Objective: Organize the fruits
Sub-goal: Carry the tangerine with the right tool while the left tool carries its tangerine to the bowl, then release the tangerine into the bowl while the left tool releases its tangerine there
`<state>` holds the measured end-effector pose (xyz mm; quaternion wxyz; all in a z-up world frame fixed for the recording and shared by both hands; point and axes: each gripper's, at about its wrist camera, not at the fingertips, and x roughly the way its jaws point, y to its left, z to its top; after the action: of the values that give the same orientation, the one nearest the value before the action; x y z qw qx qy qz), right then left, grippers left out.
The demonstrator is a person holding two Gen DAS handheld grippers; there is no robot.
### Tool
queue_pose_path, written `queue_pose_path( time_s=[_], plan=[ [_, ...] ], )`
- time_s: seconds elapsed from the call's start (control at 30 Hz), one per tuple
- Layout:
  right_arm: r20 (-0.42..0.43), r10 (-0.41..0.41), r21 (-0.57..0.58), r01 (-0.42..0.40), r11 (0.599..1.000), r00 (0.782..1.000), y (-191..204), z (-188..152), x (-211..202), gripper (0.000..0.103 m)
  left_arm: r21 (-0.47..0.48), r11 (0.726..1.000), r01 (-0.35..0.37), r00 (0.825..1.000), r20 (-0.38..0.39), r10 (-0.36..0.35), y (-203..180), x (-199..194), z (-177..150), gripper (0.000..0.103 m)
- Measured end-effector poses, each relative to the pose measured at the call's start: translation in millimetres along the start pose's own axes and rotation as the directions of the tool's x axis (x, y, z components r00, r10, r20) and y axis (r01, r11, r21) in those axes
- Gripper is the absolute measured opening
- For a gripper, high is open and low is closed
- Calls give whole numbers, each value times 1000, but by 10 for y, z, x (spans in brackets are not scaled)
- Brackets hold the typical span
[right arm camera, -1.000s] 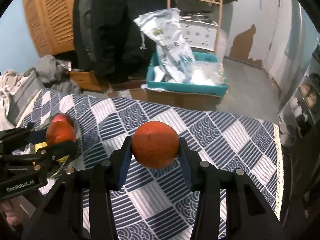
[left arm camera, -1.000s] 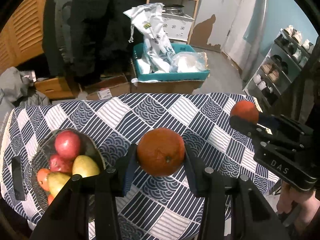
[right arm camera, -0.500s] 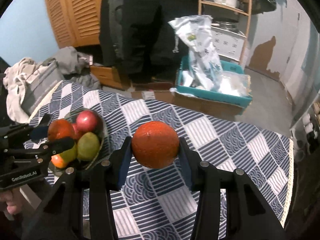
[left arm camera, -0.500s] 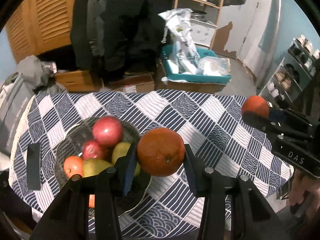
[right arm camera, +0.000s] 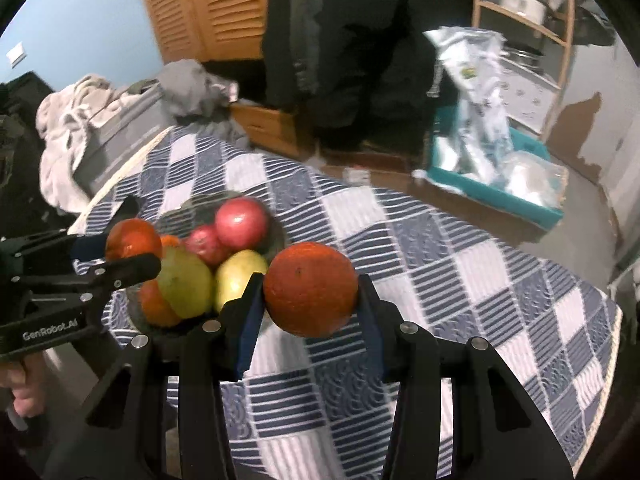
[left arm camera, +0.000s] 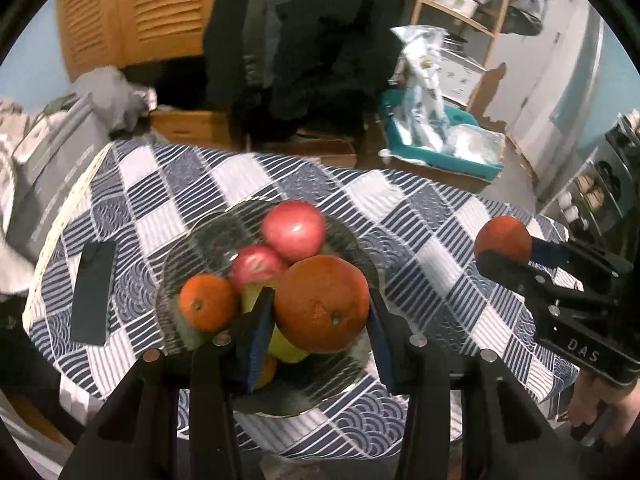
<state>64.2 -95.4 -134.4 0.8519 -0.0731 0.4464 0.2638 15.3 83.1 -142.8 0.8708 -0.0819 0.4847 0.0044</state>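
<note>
Left wrist view: the left gripper [left arm camera: 322, 316] was clenched on an orange [left arm camera: 322, 304], both blue pads pressed against its sides. It hung above the near half of the glass bowl [left arm camera: 192, 248], which sat on the checked tablecloth [left arm camera: 400, 216]. The bowl held two red apples [left arm camera: 294, 230], a small orange [left arm camera: 207, 301] and yellow-green pears [left arm camera: 286, 346] under the held fruit. The right gripper [left arm camera: 505, 249] showed at the right edge, clamped on a second orange [left arm camera: 503, 240], well apart from the bowl. A dark flat object [left arm camera: 93, 292] lay on the cloth left of the bowl.

Right wrist view: the right gripper [right arm camera: 310, 296] gripped its orange [right arm camera: 310, 289] firmly, over bare cloth just right of the bowl [right arm camera: 276, 236]. The left gripper [right arm camera: 134, 250] with its orange [right arm camera: 133, 239] was over the bowl's left side.

Judgement on the step (carry both oranges to the bowl): the pile looked crowded and rounded, so a drop from height would likely roll fruit out. Best to lower each orange into a gap near the rim and let go only once it rests. One gripper at a time would avoid the fingers clashing above the bowl.
</note>
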Motion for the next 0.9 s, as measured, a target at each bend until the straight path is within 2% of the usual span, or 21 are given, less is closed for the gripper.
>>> queue_pose_path(
  time_s=[0.17, 0.43, 0.9],
  plan=[
    [-44, 56, -16, -56, 998, 997, 217, -3, 229, 44, -52, 998, -34, 999, -21, 33, 303, 99, -92, 45],
    [-115, 83, -51, -90, 995, 990, 520, -48, 546, 44, -106, 992, -61, 996, -64, 55, 646, 270, -205, 45],
    [-216, 123, -67, -141, 988, 969, 779, -165, 868, 45, -163, 984, -74, 990, -132, 53, 879, 517, -250, 46]
  ],
)
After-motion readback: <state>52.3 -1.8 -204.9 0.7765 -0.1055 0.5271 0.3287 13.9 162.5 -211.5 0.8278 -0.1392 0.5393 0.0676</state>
